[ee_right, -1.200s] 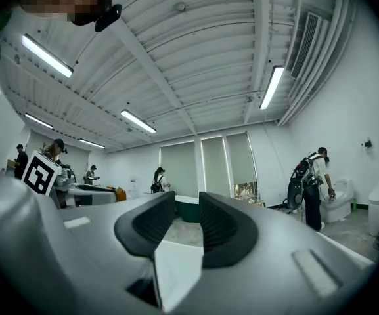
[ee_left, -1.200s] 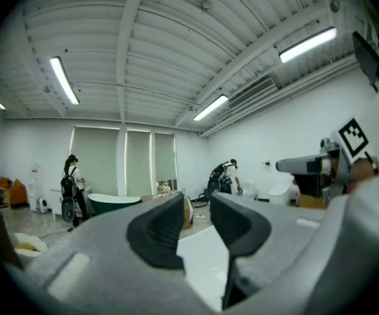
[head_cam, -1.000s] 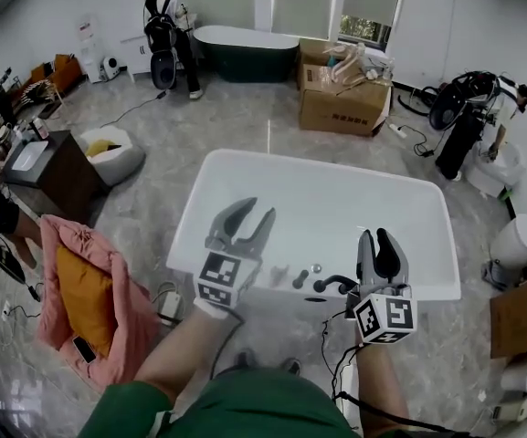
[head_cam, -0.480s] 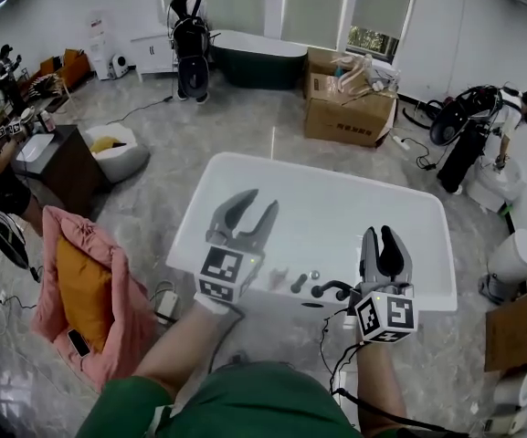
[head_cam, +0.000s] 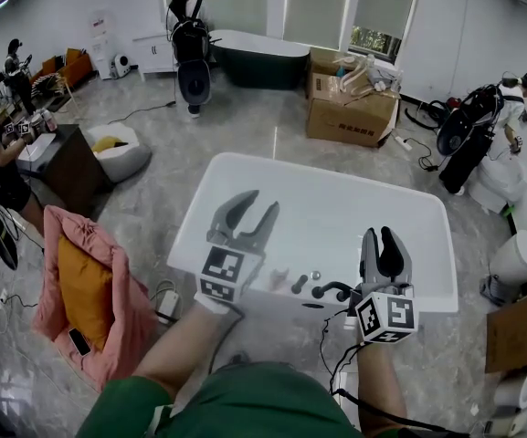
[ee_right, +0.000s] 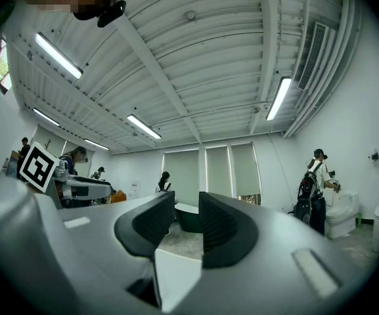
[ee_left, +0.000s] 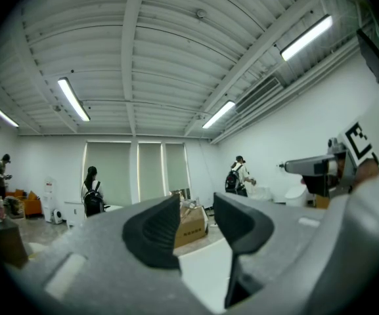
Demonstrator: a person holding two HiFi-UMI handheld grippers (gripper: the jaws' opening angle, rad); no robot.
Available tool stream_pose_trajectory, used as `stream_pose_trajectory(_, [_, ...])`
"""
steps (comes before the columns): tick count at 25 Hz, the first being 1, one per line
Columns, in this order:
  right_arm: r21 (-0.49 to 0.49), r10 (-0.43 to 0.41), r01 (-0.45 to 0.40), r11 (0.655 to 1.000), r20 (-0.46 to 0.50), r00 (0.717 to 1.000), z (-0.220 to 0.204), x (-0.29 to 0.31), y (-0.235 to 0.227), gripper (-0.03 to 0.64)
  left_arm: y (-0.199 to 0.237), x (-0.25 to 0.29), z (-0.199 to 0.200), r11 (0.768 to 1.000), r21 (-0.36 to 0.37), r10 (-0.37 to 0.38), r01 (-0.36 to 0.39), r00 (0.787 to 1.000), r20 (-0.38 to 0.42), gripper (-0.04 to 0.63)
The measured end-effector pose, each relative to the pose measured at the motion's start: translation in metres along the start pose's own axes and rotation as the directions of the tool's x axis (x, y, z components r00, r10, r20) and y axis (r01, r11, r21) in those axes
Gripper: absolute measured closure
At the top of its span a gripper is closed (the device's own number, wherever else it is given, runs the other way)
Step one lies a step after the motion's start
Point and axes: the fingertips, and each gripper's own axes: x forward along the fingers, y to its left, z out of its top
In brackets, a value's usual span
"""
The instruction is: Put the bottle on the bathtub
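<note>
Across the middle of the frame sits the big white bathtub. Lower down, the left gripper has jaws apart, just opened a bit, empty. The right gripper shows a small gap, empty too. Moving down carelessly might bump the taps. No bottle shows anywhere, so where it is and how it points I cannot tell.

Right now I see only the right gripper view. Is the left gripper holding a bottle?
Observer: No. The left gripper is empty. Its jaws stand apart and have just been opening.
Operator: Where is the nearest bathtub?
Observer: The white bathtub fills the middle of the head view, just ahead.
Operator: Is any bottle standing on it?
Observer: I see none. Only the dark tap fittings sit on its near rim.
</note>
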Motion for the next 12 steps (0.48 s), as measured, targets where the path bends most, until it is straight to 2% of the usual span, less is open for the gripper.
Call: stream_pose_trajectory(12, [0.01,0.043,-0.043,0.999,0.0,0.999,-0.003,-0.003,-0.002,0.502,-0.009,0.002,-0.006,1.0,-0.008,-0.001,0.001,1.0,-0.021,0.434])
